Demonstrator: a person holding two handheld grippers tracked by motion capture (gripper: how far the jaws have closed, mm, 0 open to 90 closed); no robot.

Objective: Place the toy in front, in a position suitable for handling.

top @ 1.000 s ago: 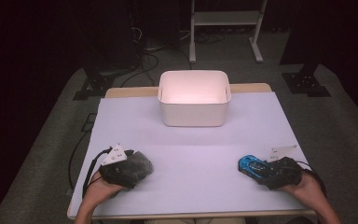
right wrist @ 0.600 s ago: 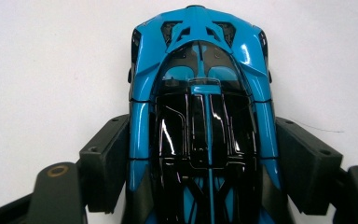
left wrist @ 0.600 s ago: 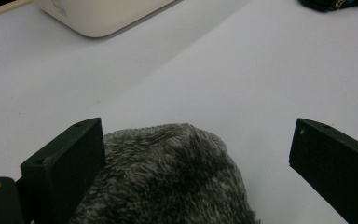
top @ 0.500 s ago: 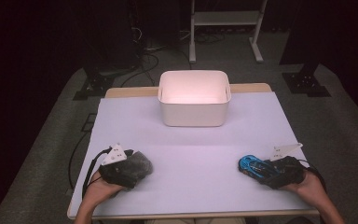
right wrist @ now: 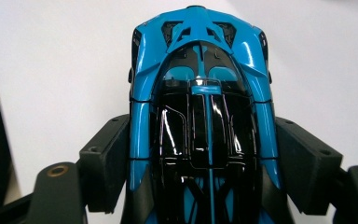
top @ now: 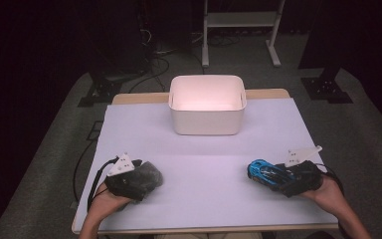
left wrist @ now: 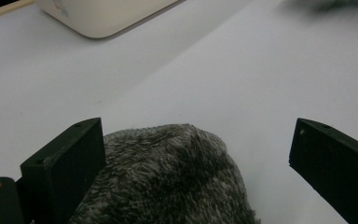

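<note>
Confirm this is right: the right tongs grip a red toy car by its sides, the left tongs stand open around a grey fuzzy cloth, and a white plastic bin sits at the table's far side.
One thing is wrong: the toy car is blue and black, not red, as the right gripper view shows. The rest holds: the right tongs grip it by its sides, the left tongs stand open around the grey fuzzy cloth, and the white plastic bin sits far.

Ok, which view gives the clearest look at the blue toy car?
The right gripper view: the blue toy car sits close up between the right claw, its black canopy and blue bodywork sharp. The high view shows the car small, partly covered by the claw.
</note>
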